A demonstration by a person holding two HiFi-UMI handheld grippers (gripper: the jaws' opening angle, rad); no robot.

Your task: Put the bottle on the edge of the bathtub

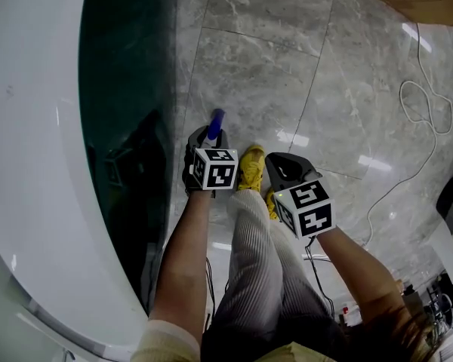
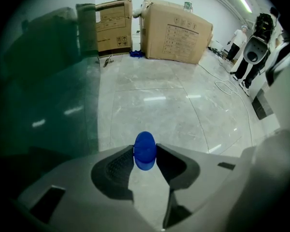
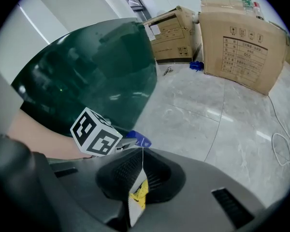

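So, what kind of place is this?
Probably a warehouse-like test hall, not a home bathroom: the bathtub stands on an open marble-tile floor, with large cardboard boxes and a loose white cable nearby.

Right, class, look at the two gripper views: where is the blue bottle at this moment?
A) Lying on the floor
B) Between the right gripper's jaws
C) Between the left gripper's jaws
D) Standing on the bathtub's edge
C: the left gripper view shows the blue bottle clamped between the jaws of the left gripper, while the right gripper has its jaws together on nothing.
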